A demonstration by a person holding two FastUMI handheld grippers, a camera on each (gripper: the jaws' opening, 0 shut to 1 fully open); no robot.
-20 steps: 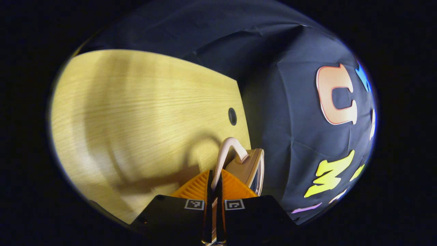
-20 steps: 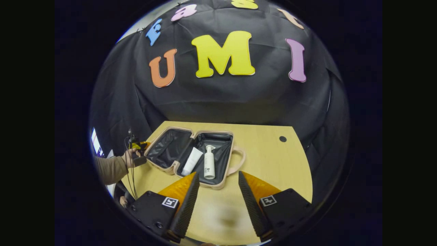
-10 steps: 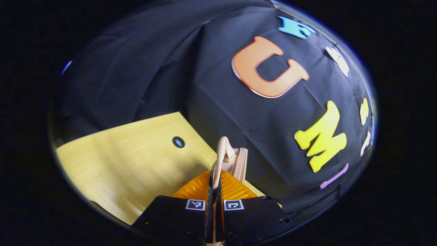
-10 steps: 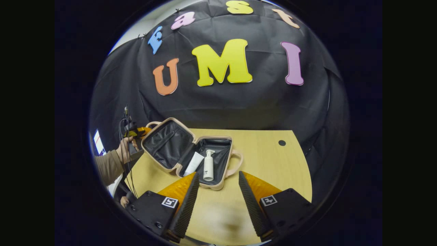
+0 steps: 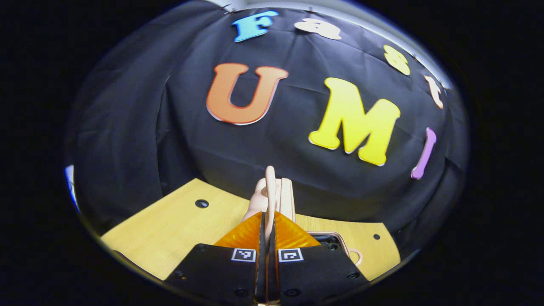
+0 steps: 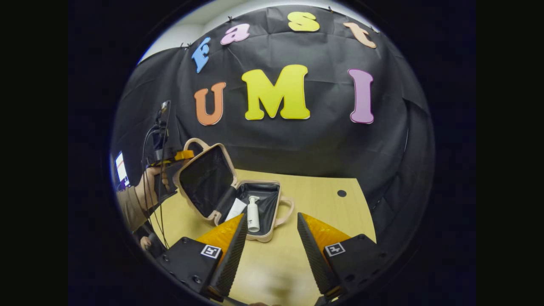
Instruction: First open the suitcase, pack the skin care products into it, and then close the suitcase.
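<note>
Lid point(image 6: 207, 180) swung up since last frame; left tongs point(image 5: 267, 238) pinch lid handle point(image 5: 269, 187). Right tongs point(image 6: 268, 238) agape, empty. Keep arcing toward 3 o'clock, clearing pump bottle point(image 6: 253, 214).

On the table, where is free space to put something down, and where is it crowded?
Free: the bare table between the suitcase and the round hole, and the near strip in front of the right gripper. Crowded: the case's base, holding the pump bottle and tube, and the lid side, where the left gripper grips the lid handle.
</note>
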